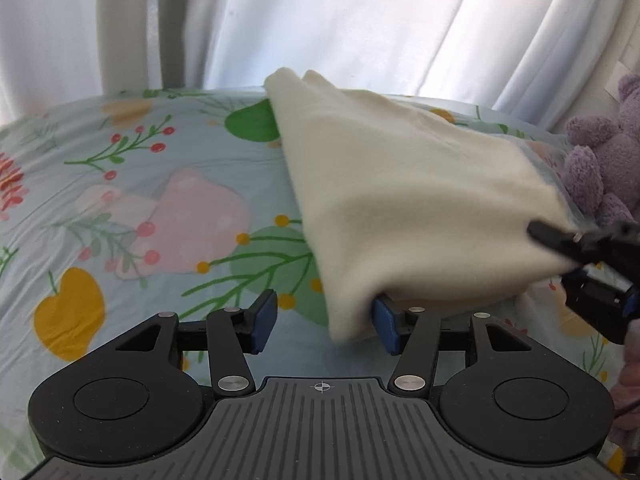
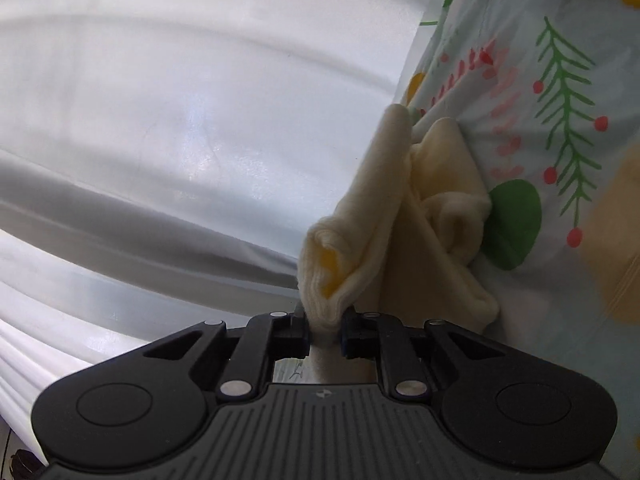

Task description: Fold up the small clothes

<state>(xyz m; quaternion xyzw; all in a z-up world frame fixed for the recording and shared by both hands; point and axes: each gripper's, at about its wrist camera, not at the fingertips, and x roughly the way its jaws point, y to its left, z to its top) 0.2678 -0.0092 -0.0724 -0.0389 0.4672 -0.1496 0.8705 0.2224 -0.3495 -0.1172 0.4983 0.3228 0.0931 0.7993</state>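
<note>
A cream cloth garment (image 1: 400, 184) is lifted off the floral bedsheet (image 1: 140, 200), stretched from its far end on the bed toward me. My left gripper (image 1: 326, 322) is open; the cloth's near corner drapes over its right finger (image 1: 386, 326) and hangs between the fingers. My right gripper (image 2: 324, 334) is shut on a bunched edge of the same cloth (image 2: 400, 220). It shows in the left wrist view (image 1: 568, 240) at the right, pinching the cloth's right corner.
White curtains (image 1: 360, 20) hang behind the bed. A purple plush toy (image 1: 604, 152) sits at the right edge of the bed, close behind the right gripper. The floral sheet (image 2: 540, 120) spreads to the left of the cloth.
</note>
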